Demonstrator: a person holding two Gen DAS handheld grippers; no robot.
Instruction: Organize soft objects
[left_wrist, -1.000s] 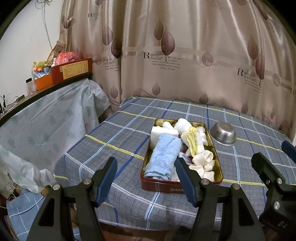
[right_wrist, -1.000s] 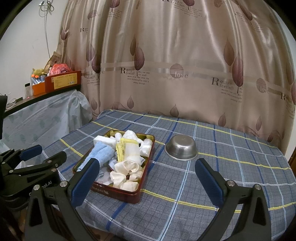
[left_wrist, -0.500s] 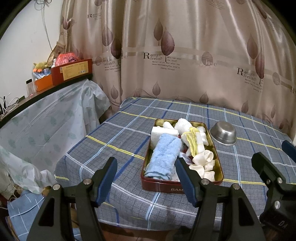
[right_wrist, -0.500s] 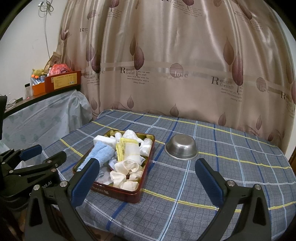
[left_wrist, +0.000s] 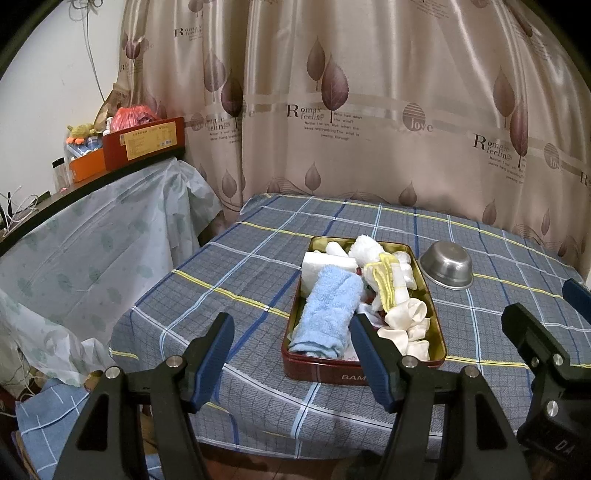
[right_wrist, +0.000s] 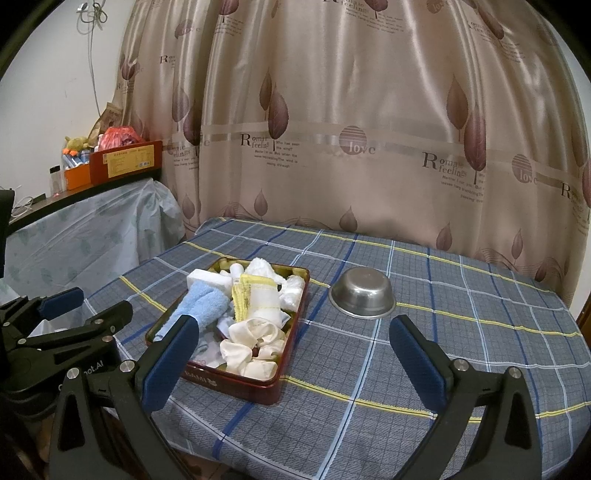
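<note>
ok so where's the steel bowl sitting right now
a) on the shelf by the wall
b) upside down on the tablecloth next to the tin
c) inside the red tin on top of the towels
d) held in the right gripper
b: the steel bowl rests rim-down on the checked tablecloth beside the red tin, with neither gripper touching it.

1. Left gripper (left_wrist: 291, 354): jaws spread wide, nothing between the blue pads (left_wrist: 214, 356); body pitched forward and downward.
2. Right gripper (right_wrist: 295, 362): jaws spread wide, nothing between the blue pads (right_wrist: 417, 354); body pitched forward and slightly downward.
3. Relative position: the two grippers sit side by side, apart, each visible at the edge of the other's wrist view.
</note>
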